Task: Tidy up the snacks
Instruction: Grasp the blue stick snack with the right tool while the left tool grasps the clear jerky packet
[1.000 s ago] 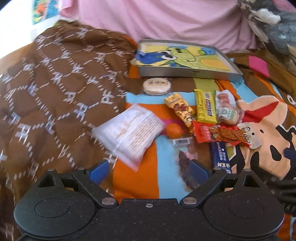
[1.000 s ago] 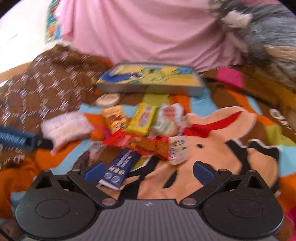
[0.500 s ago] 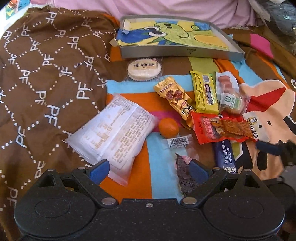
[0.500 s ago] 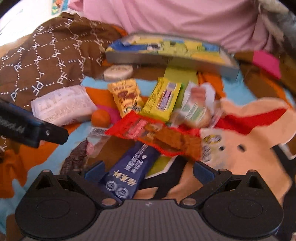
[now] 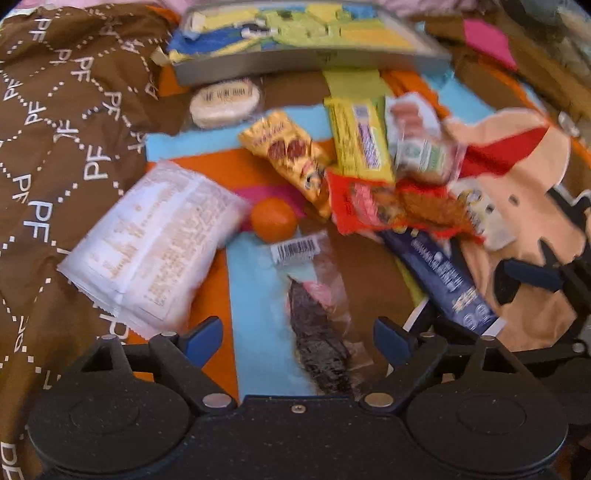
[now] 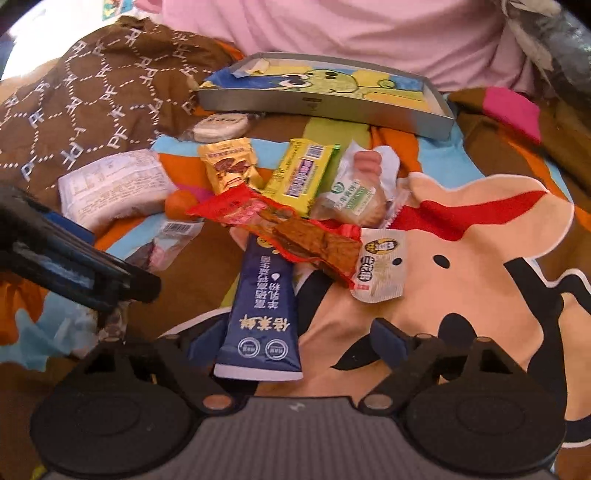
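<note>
Snacks lie scattered on a cartoon blanket in front of a shallow grey tin tray. My left gripper is open, low over a clear packet with a dark snack, which lies between its fingers. Left of that packet is a white packet; an orange ball sits beyond. My right gripper is open around the near end of a dark blue sachet. A red packet, yellow bar, gold packet and round white cake lie further off.
A brown patterned quilt bulges on the left. Pink fabric rises behind the tray. A clear-wrapped pastry and a small white sachet lie right of the red packet. The left gripper's body crosses the right view's left edge.
Both grippers have moved forward and down toward the snacks. The dark snack packet now lies between the left fingers, and the blue sachet between the right ones.
</note>
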The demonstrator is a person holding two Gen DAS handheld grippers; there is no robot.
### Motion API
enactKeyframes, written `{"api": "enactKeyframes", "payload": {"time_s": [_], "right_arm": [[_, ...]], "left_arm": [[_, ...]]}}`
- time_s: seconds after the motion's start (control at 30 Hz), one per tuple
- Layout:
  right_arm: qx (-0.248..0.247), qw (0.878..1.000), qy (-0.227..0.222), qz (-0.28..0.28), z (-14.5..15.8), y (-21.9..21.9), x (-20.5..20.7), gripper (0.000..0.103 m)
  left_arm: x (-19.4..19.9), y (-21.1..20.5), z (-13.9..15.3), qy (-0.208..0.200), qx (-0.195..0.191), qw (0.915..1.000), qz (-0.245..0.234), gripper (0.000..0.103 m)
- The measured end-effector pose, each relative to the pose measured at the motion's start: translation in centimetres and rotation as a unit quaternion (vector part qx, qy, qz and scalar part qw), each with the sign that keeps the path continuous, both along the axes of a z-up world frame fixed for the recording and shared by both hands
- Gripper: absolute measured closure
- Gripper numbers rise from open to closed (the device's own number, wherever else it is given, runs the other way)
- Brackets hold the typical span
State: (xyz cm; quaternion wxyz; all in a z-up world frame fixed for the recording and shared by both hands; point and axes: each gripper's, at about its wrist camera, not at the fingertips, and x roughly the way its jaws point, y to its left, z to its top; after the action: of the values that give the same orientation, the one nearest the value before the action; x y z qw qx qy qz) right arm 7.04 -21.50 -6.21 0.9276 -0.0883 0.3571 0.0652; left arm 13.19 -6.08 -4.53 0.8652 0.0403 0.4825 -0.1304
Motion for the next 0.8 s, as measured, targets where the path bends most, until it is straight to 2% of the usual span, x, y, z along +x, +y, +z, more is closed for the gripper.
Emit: {"api": "enactKeyframes", "payload": {"time_s": [0.1,0.27,0.33,0.4,0.5,0.63,0.8], "right_arm": [[0.010,1.000,0.005,0.008,-0.1,0.1,0.4,0.014],[0.033,0.999,0.002,0.008,-0.3,-0.2,1.3,0.016],[0.043,0.999,0.001,0.008,-0.3,-0.3,1.6,0.021],[0.052,0.999,0.000,0.006,-0.3,-0.4,1.7,0.024],[0.056,0.998,-0.007,0.007,-0.2,-0.3,1.5,0.038],[0.063,0.998,-0.019,0.013,0.0,-0.1,1.1,0.045],[0.071,0.997,-0.028,0.017,0.1,0.3,1.5,0.045]], "left_arm": [[0.6,-0.1,-0.8,0.021,0.005,0.9997,0.007,0.019],[0.8,0.3,-0.7,0.023,-0.008,0.9996,0.013,0.023],[1.0,0.4,-0.6,0.025,-0.012,0.9996,0.010,0.026],[1.1,0.5,-0.4,0.027,-0.017,0.9995,0.005,0.034],[1.0,0.3,-0.2,0.029,-0.024,0.9992,-0.012,0.047],[0.7,0.1,0.0,0.030,-0.016,0.9991,-0.027,0.050],[1.1,0.9,-0.1,0.037,-0.036,0.9985,-0.019,0.052]]}}
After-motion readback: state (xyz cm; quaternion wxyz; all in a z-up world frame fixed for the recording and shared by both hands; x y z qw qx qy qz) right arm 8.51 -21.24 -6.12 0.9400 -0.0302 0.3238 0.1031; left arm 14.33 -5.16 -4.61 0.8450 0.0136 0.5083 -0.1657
